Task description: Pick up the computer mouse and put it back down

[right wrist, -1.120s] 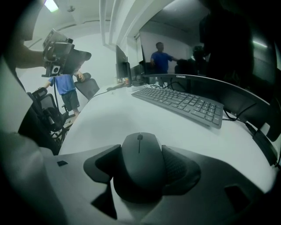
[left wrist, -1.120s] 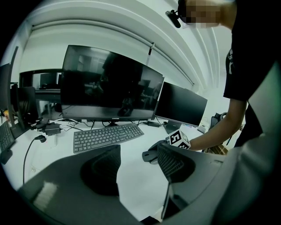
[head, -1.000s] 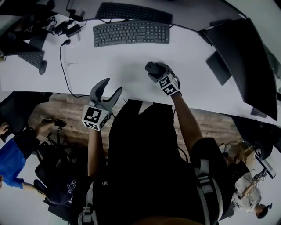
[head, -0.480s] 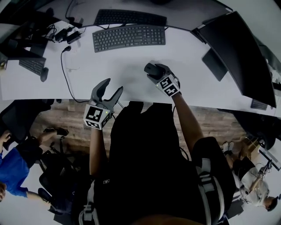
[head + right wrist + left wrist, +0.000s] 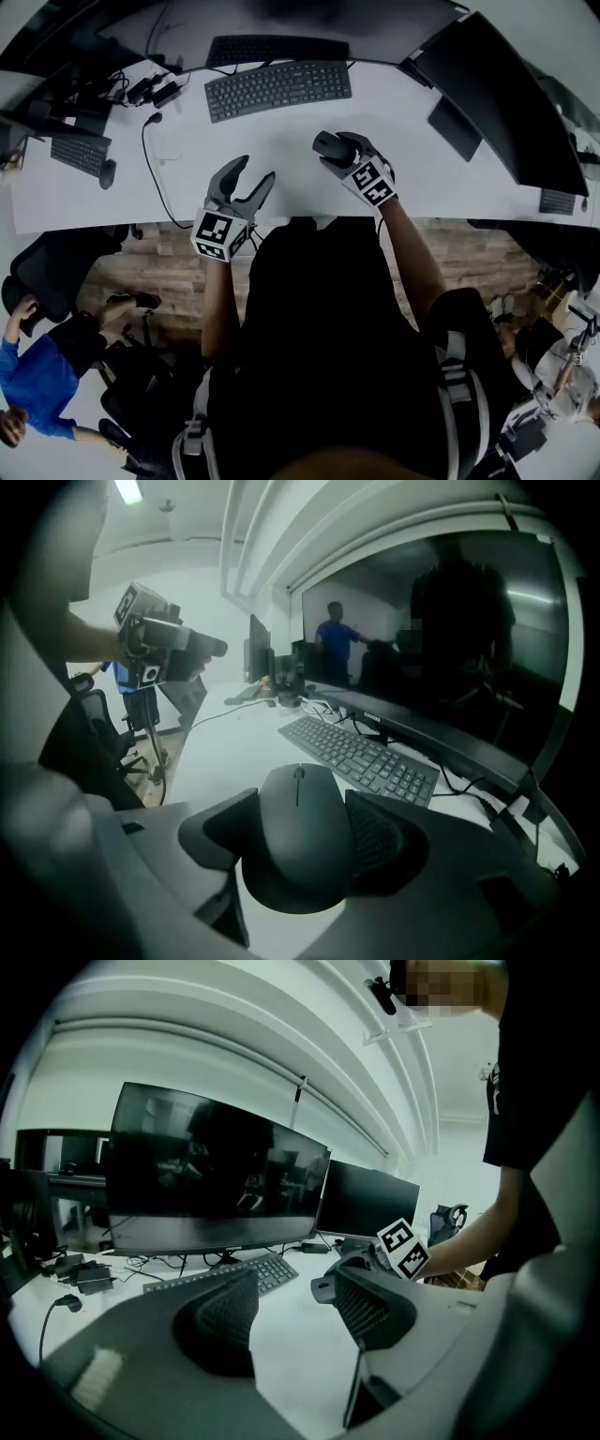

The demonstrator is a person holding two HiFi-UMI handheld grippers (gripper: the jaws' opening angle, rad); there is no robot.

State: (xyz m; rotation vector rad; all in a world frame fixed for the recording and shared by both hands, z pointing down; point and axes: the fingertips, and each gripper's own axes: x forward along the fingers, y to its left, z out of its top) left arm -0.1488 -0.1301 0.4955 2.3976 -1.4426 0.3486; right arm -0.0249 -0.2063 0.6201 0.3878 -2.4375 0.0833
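Above the desk point(image 5: 281, 131), the right gripper point(image 5: 336, 152) has raised the mouse point(image 5: 298, 841) clamped between its fingers point(image 5: 380, 841); the left gripper point(image 5: 253, 172) gapes empty.

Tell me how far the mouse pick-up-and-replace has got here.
Done: the right gripper has its jaws closed on the computer mouse. In hand: the mouse looks lifted just off the white desk, though the gap is hard to judge. Still to do: setting it back down and letting go. The left gripper is open and empty.
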